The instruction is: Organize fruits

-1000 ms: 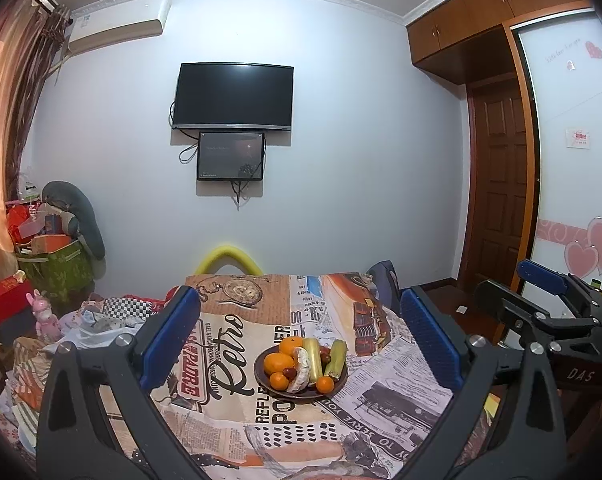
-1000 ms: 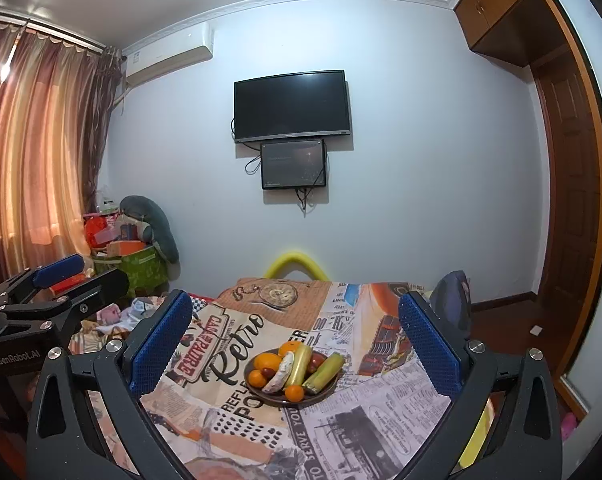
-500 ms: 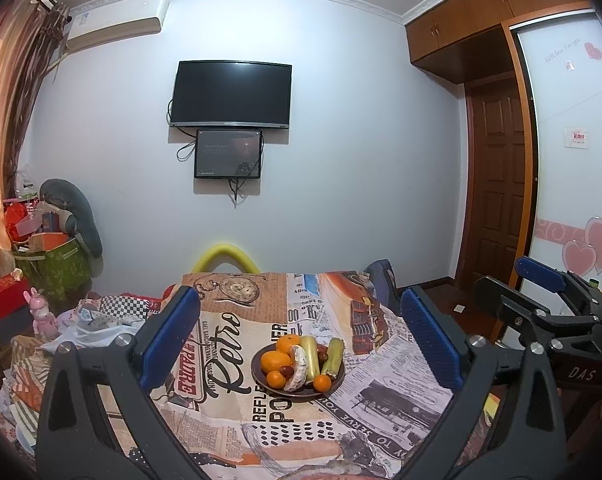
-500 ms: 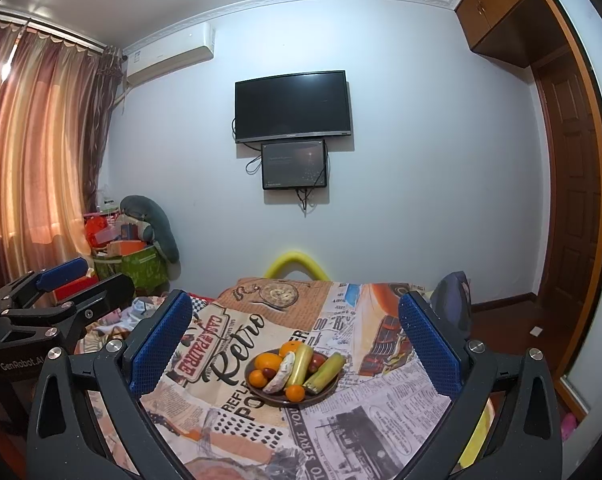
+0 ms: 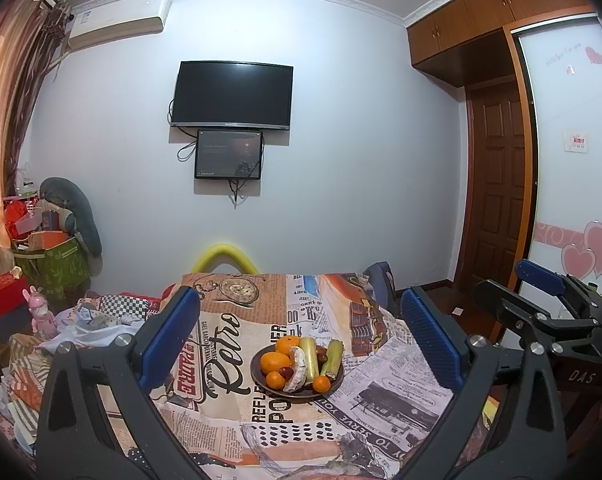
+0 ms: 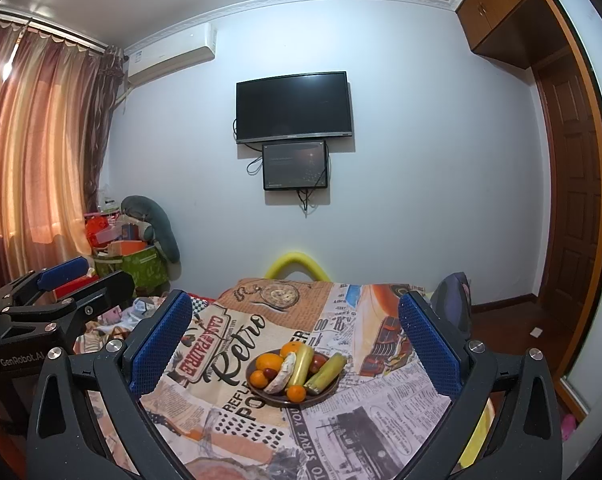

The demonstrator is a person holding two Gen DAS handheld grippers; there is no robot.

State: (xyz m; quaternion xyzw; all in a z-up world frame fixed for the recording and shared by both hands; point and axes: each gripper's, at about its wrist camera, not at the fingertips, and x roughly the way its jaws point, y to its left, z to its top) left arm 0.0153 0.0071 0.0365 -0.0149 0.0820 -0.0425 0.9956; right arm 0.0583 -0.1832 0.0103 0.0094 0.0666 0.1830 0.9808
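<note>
Already, all the fruit in view sits gathered in one dark plate (image 5: pixel 257 376) on the printed tablecloth (image 5: pixel 237 360).

Oranges (image 5: pixel 272 362), two pale green stalks (image 6: pixel 301 364), small dark red fruits (image 5: pixel 286 371) and a whitish curved piece (image 5: pixel 297 372) are heaped on the plate; none lies loose on the cloth around it. That fits a finished tidy as well as a pile awaiting sorting. The left gripper (image 5: pixel 297 336) and right gripper (image 6: pixel 297 340) both hover short of the plate, spread wide and holding nothing.
</note>
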